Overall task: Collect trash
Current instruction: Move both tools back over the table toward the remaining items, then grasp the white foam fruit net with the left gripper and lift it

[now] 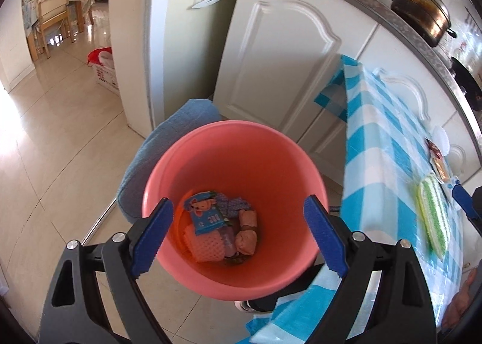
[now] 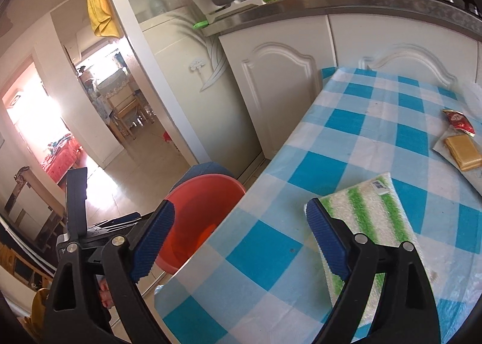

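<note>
A pink trash bin [image 1: 235, 163] stands on the floor beside the table. In it lie a blue snack wrapper [image 1: 205, 213], pink foam netting [image 1: 208, 246] and crumpled brownish paper [image 1: 247, 238]. My left gripper [image 1: 238, 235] is open and empty, hovering right above the bin. My right gripper [image 2: 239, 238] is open and empty above the table's left edge; the bin [image 2: 198, 202] shows below it. On the checked tablecloth [image 2: 376, 133] lie a red sauce packet [image 2: 459, 121] and a brown wafer on a clear wrapper [image 2: 462, 152].
A green-striped sponge cloth [image 2: 367, 217] lies on the table by my right finger; it also shows in the left wrist view [image 1: 433, 217]. White cabinets [image 1: 286, 57] stand behind. A blue cushion [image 1: 168, 145] sits behind the bin. The counter [image 2: 331, 3] holds dishes and a pot.
</note>
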The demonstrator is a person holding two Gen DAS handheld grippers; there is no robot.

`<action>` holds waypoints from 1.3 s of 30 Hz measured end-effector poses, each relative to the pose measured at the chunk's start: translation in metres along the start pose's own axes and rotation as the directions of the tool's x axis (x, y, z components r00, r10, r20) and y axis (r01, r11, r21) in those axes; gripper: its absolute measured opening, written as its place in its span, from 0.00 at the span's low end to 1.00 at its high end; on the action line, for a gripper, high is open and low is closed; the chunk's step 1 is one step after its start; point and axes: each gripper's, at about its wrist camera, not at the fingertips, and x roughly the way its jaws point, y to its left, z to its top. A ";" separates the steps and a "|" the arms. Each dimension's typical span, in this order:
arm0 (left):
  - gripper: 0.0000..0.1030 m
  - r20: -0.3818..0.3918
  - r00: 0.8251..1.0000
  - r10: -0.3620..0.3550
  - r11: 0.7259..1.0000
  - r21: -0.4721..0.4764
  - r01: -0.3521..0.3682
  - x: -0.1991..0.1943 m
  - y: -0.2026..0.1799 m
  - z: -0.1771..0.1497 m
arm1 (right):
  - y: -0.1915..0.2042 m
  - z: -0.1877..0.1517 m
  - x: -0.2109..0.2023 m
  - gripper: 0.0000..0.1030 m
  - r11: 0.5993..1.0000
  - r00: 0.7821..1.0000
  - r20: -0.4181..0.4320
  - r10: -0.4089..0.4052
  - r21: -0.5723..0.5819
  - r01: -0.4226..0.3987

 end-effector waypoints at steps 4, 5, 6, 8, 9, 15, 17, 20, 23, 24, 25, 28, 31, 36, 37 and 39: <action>0.86 0.005 0.999 -0.034 0.999 0.038 0.034 -0.010 -0.020 -0.002 | -0.016 -0.007 -0.016 0.86 0.998 0.999 0.031 -0.024 0.055 0.023; 0.86 0.005 0.999 -0.039 0.998 0.048 0.039 -0.013 -0.025 -0.002 | -0.021 -0.008 -0.021 0.86 0.997 0.999 0.040 -0.030 0.070 0.027; 0.86 0.006 0.999 -0.046 0.997 0.058 0.045 -0.015 -0.030 -0.002 | -0.026 -0.009 -0.026 0.86 0.996 0.998 0.050 -0.037 0.088 0.033; 0.87 0.009 0.998 -0.066 0.995 0.075 0.066 -0.021 -0.042 -0.003 | -0.036 -0.010 -0.035 0.86 0.992 0.997 0.066 -0.050 0.115 0.042; 0.87 0.009 0.997 -0.074 0.994 0.082 0.073 -0.024 -0.047 -0.003 | -0.041 -0.010 -0.040 0.86 0.991 0.995 0.075 -0.059 0.128 0.049; 0.87 -0.001 0.993 -0.119 0.983 0.139 0.118 -0.038 -0.088 0.000 | -0.074 -0.018 -0.070 0.86 0.977 0.987 0.138 -0.088 0.202 0.059; 0.87 -0.017 0.987 -0.157 0.976 0.149 0.158 -0.043 -0.106 0.006 | -0.088 -0.022 -0.081 0.86 0.972 0.982 0.162 -0.097 0.228 0.058; 0.87 -0.032 0.978 -0.207 0.964 0.166 0.209 -0.050 -0.137 0.014 | -0.111 -0.031 -0.098 0.86 0.960 0.971 0.200 -0.128 0.269 0.071; 0.87 -0.048 0.965 -0.257 0.948 0.183 0.262 -0.054 -0.174 0.023 | -0.138 -0.039 -0.111 0.86 0.945 0.961 0.227 -0.155 0.317 0.077; 0.87 -0.049 0.961 -0.272 0.941 0.196 0.276 -0.054 -0.189 0.026 | -0.149 -0.042 -0.115 0.86 0.939 0.957 0.237 -0.165 0.336 0.079; 0.87 -0.052 0.956 -0.289 0.932 0.211 0.293 -0.054 -0.206 0.030 | -0.158 -0.045 -0.120 0.86 0.932 0.953 0.248 -0.175 0.353 0.080; 0.87 -0.067 0.940 -0.336 0.906 0.251 0.342 -0.050 -0.255 0.038 | -0.188 -0.053 -0.133 0.86 0.910 0.940 0.280 -0.195 0.409 0.067; 0.87 -0.106 0.921 -0.375 0.868 0.309 0.389 -0.038 -0.309 0.045 | -0.214 -0.059 -0.145 0.86 0.891 0.927 0.301 -0.224 0.449 0.069; 0.87 -0.156 0.879 -0.450 0.805 0.355 0.475 -0.007 -0.398 0.054 | -0.254 -0.070 -0.163 0.86 0.853 0.907 0.327 -0.264 0.519 0.061; 0.87 -0.156 0.870 -0.468 0.795 0.355 0.491 0.001 -0.412 0.055 | -0.261 -0.072 -0.165 0.86 0.845 0.905 0.331 -0.265 0.532 0.053; 0.87 -0.140 0.863 -0.485 0.790 0.354 0.501 0.022 -0.447 0.060 | -0.270 -0.076 -0.166 0.86 0.840 0.903 0.330 -0.276 0.539 0.060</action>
